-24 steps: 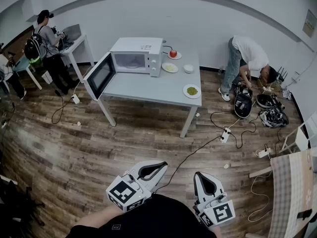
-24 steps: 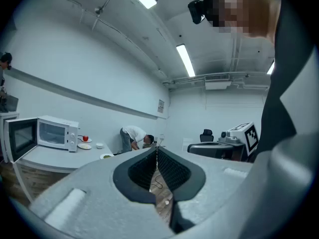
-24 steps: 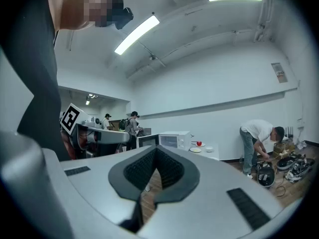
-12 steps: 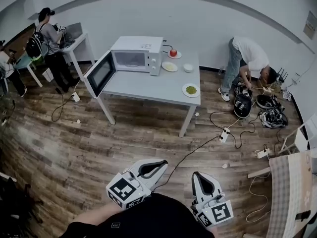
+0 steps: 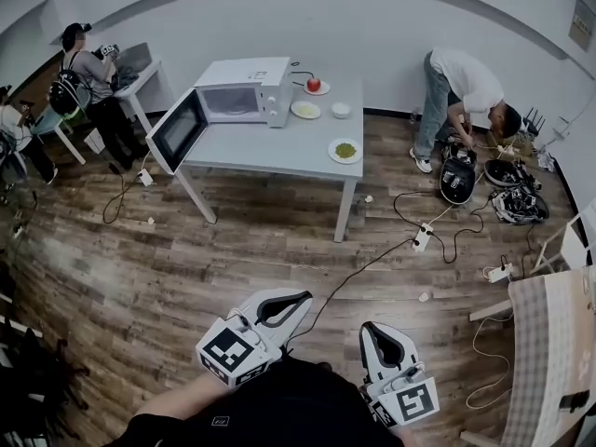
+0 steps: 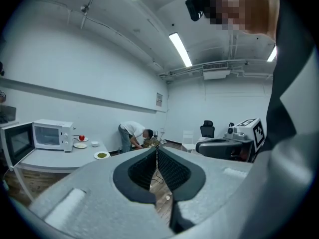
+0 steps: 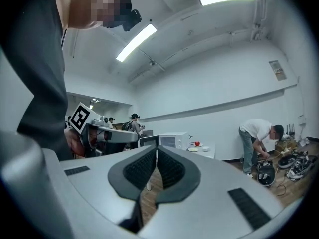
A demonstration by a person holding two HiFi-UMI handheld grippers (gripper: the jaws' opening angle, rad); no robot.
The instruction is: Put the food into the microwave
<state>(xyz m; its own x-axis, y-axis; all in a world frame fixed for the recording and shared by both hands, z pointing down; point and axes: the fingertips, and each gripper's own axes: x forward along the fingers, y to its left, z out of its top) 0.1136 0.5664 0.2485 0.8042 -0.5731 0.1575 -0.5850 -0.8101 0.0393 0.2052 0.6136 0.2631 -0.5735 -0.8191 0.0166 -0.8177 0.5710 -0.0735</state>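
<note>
Far across a wood-plank floor (image 5: 140, 277), faced a grey table (image 5: 270, 161) carrying a white microwave (image 5: 237, 87) at its left end, door (image 5: 175, 130) swung wide open. Held the left gripper (image 5: 300, 298) and the right gripper (image 5: 372, 330) low, close to the body, well apart from the table. Pressed the left jaws together on nothing. Had just loosened the right jaws a hair, tips touching, nothing between. Found the food on the table right of the microwave: a plate of greens (image 5: 345, 150) near the front edge, a plate of pale food (image 5: 305, 110), a small white bowl (image 5: 342, 110), a red apple (image 5: 314, 84).
</note>
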